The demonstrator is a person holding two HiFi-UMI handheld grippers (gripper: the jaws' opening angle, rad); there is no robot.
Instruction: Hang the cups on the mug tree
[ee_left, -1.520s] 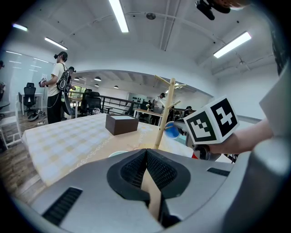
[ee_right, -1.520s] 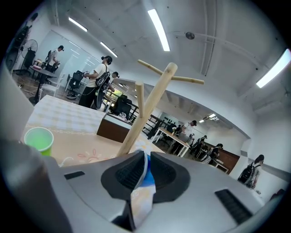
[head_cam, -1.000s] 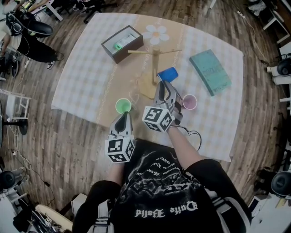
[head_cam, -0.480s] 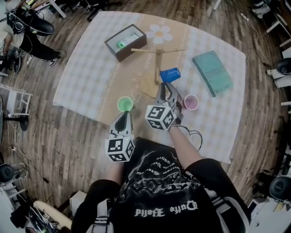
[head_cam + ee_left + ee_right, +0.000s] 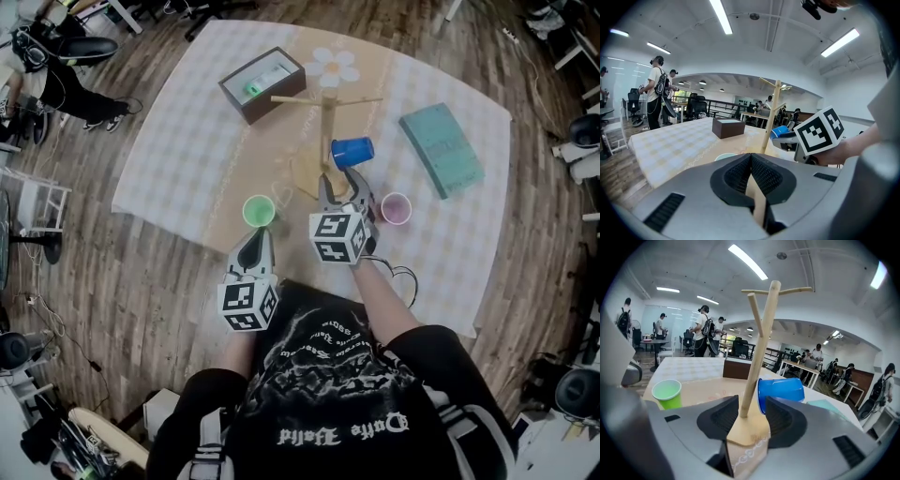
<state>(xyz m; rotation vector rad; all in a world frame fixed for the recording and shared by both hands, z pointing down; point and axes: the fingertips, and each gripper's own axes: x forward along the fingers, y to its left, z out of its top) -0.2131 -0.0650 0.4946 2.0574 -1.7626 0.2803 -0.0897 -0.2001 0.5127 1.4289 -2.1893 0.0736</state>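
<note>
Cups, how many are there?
3. The blue cup sits sideways on the mug tree; the green cup stands left of its base, the pink cup right. None seems hidden.

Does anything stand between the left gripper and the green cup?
Nothing visible does. The green cup stands upright just ahead of the left gripper, whose jaws are together.

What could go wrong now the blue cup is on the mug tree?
On the right gripper the jaws have just been opening, with the post of the mug tree and the rim of the blue cup between them, ungripped; pulling back could snag the cup or tip the tree. The pink cup stands close beside that gripper and could get knocked.
</note>
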